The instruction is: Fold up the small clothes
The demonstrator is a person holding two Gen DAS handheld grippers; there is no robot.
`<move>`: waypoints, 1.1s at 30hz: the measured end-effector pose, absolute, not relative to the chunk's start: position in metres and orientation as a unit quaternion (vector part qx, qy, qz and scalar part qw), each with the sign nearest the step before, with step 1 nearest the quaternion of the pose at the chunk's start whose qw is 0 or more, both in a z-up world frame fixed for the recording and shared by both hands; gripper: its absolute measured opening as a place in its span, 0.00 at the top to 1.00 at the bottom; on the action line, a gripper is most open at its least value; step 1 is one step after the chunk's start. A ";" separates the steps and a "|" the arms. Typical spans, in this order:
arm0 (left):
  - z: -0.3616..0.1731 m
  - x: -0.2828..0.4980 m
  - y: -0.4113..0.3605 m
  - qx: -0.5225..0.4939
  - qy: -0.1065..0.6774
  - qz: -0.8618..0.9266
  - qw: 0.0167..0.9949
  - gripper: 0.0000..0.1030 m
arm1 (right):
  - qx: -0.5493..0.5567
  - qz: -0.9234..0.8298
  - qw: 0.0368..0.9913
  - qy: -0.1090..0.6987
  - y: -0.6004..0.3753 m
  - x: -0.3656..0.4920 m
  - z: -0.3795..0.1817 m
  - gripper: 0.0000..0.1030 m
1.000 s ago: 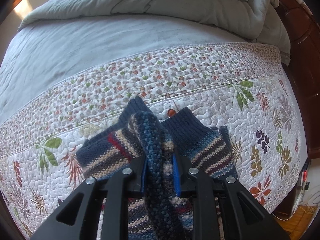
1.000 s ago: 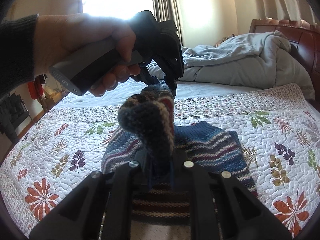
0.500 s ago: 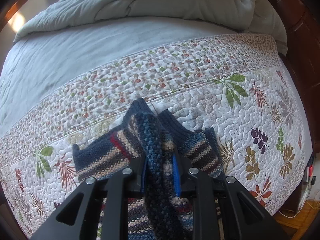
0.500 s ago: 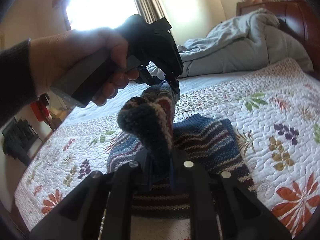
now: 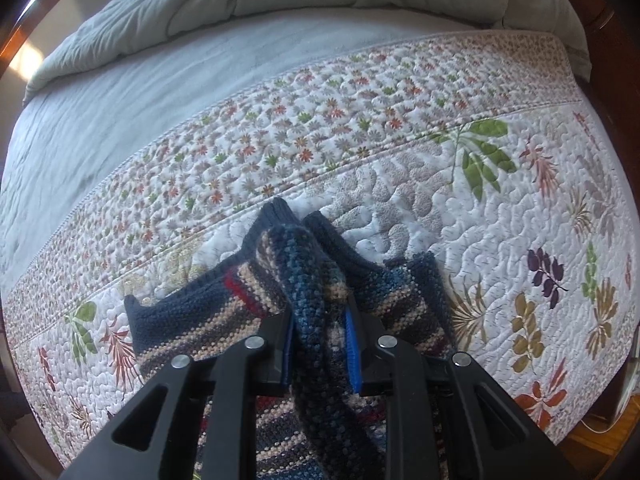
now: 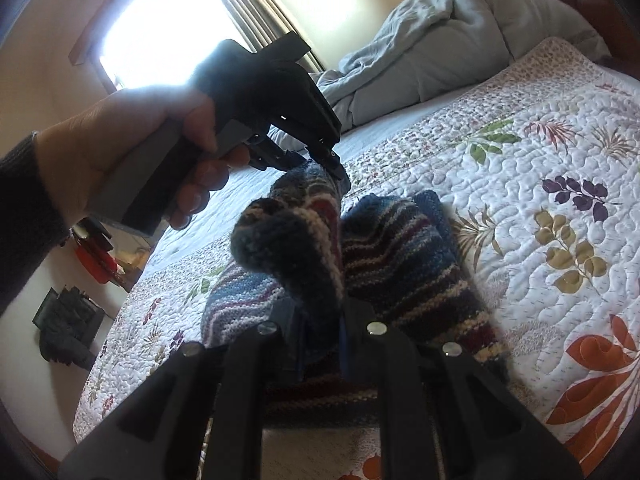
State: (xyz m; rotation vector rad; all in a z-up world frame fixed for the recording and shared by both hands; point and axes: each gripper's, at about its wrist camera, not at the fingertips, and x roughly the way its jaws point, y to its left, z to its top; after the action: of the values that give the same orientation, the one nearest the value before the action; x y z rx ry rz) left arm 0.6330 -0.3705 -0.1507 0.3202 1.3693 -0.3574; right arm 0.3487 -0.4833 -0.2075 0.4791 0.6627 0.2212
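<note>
A striped sweater, partly lifted above the quilt, is clamped by the left hand-held gripper and the right hand-held gripper, and its raised edge is best carried level and laid squarely over the part resting there.

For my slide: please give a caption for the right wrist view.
Both grippers, right and left, hold a striped sweater above a floral quilt.

A floral quilt covers the bed ahead of the tongs — beyond it a rumpled grey duvet and, far left, a bright curtained window.
</note>
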 end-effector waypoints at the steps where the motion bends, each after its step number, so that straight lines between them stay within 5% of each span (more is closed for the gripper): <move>1: -0.154 0.633 -0.374 0.154 0.627 -0.160 0.747 0.80 | 0.234 0.108 0.911 0.323 -0.484 0.349 -0.209 0.89; 22: -0.184 0.618 -0.427 0.213 0.617 -0.139 0.745 0.78 | 0.250 0.130 0.885 0.370 -0.515 0.341 -0.232 0.88; 23: -0.184 0.617 -0.428 0.206 0.614 -0.144 0.748 0.73 | 0.248 0.131 0.884 0.373 -0.516 0.340 -0.233 0.86; 26: -0.172 0.608 -0.432 0.161 0.594 -0.206 0.761 0.33 | 0.263 0.127 0.879 0.377 -0.526 0.339 -0.240 0.75; 27: -0.163 0.605 -0.432 0.150 0.576 -0.224 0.772 0.27 | 0.281 0.133 0.871 0.380 -0.531 0.340 -0.244 0.68; 33: -0.107 0.609 -0.384 0.049 0.532 -0.249 0.808 0.26 | 0.386 0.185 0.815 0.390 -0.549 0.346 -0.260 0.45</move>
State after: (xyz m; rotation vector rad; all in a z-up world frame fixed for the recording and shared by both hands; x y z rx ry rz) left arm 0.6087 -0.3836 -0.1066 0.1044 1.1380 -0.5328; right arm 0.3455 -0.5494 -0.2603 0.8242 0.8312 0.3950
